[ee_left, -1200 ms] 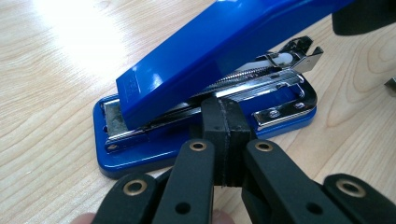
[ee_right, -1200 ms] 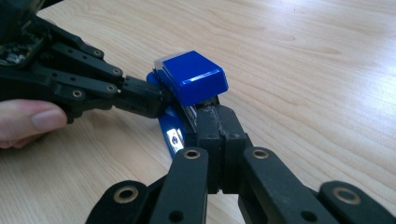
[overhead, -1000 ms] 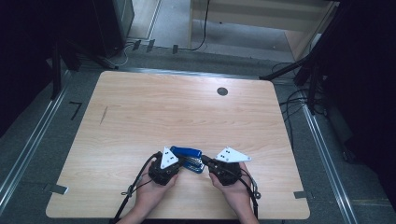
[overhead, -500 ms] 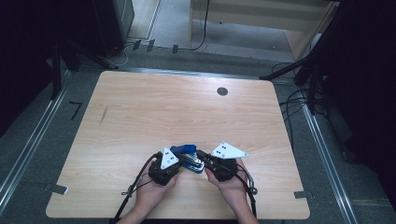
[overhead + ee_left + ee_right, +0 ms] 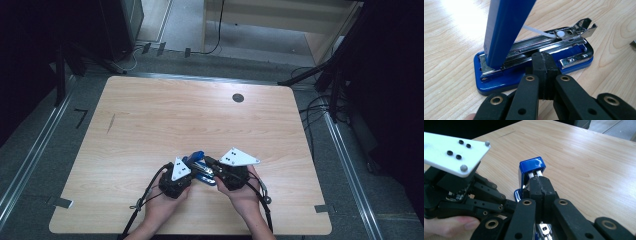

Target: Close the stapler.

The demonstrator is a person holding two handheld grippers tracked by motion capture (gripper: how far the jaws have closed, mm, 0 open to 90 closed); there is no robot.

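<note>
Table [image 5: 150, 125], pale wood, filling mid-frame. Stapler [image 5: 200, 167], blue, lower centre, lid swung upright off its chrome magazine. Left gripper [image 5: 543, 66], jaws pressed together against stapler base. Right gripper [image 5: 541, 186], jaws pressed together under raised lid.

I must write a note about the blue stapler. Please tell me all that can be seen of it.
The stapler is glossy blue with a shiny metal staple channel. It lies on the wooden table, near the person's edge. Its lid is swung up and stands steeply, so the channel is exposed. The left gripper, shut, presses against the base's side; the right gripper, shut, pushes under the raised lid.
</note>
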